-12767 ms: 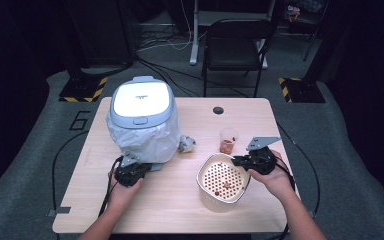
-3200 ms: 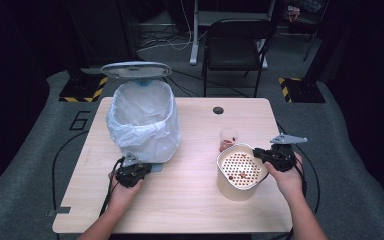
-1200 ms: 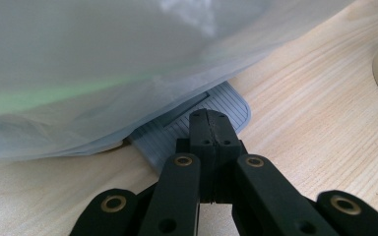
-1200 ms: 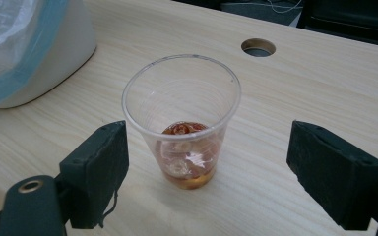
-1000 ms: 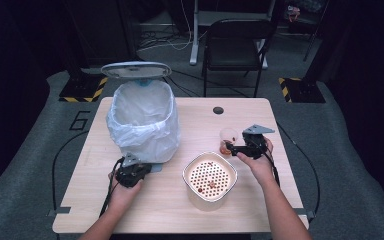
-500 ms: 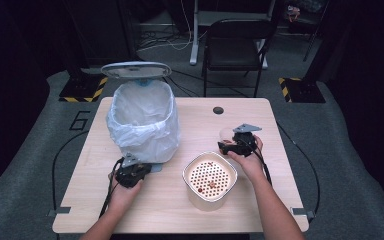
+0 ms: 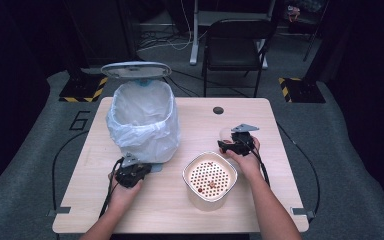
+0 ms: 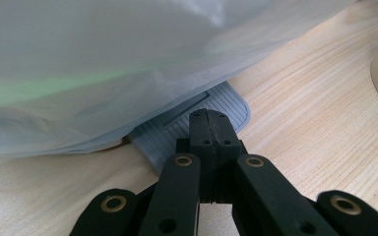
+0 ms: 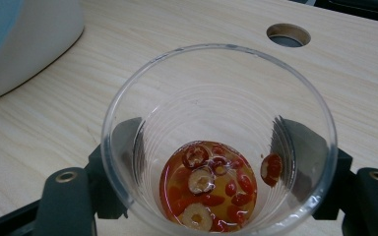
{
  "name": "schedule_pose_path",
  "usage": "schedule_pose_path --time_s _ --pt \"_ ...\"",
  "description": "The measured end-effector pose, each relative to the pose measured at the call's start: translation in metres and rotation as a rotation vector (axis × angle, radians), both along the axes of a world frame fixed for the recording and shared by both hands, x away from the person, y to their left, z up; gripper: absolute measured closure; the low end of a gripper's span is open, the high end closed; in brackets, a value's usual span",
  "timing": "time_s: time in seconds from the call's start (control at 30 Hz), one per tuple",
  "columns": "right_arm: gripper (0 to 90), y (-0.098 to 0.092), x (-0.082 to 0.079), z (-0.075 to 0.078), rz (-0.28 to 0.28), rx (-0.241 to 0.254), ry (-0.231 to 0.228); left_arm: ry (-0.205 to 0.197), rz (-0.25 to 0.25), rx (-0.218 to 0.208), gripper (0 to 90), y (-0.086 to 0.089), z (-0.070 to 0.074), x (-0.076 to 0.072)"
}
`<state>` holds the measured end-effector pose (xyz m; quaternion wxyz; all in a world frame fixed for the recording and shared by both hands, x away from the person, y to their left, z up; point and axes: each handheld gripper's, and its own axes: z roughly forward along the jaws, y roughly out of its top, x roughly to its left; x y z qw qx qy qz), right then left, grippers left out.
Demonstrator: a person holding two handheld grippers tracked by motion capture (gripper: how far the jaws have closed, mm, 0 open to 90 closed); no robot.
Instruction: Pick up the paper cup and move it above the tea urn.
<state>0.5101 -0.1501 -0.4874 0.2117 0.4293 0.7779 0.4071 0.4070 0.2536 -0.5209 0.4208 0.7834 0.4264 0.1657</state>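
My left gripper is shut, its tips pressing on the grey ribbed pedal of the bin. The bin holds a white bag and its lid stands up. My right gripper is at a clear plastic cup on the table's right half. Its jaws have just been closing, and the pads now lie against both sides of the cup. Red berries and pale round slices sit in a little amber liquid at the cup's bottom.
A cream pot with a perforated strainer insert stands near the front between my hands, a few red bits in it. A round cable hole is at the table's back. A black chair stands beyond the table.
The bin lid went from down to up. The right gripper set the strainer pot down at the front middle, moved back and left to the cup, sank, and its jaws narrowed around it.
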Motion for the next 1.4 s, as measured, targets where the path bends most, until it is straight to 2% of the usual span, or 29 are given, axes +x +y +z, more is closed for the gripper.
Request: schedule_pose_path --time_s 0.23,0.47,0.5,0.6,0.63,0.8,0.97,1.4 --pt "36.9 -0.003 -0.005 0.001 0.008 -0.012 -0.012 -0.002 -0.002 0.006 90.0 0.000 0.000 0.000" --pt "39.3 -0.011 -0.018 0.008 0.047 -0.046 -0.017 -0.006 -0.003 0.012 90.0 0.000 0.000 0.000" --pt "39.5 -0.013 -0.019 0.011 0.052 -0.047 -0.025 -0.001 -0.003 0.001 90.0 0.000 0.000 0.000" --pt "40.0 -0.018 -0.026 0.019 0.058 -0.031 -0.035 0.000 -0.004 0.004 90.0 0.000 0.000 0.000" --pt "40.0 -0.019 -0.028 0.022 0.056 -0.023 -0.033 -0.009 -0.006 0.019 90.0 0.000 0.000 0.001" --pt "40.6 -0.023 -0.040 0.036 0.086 -0.017 -0.055 -0.004 -0.004 0.011 90.0 0.000 0.000 0.001" --pt "42.5 -0.025 -0.051 0.054 0.108 -0.040 -0.060 -0.004 -0.006 0.015 90.0 0.000 0.001 0.001" --pt "47.5 -0.025 -0.083 0.100 0.183 -0.101 -0.160 -0.001 -0.006 0.014 90.0 0.000 0.001 0.001"
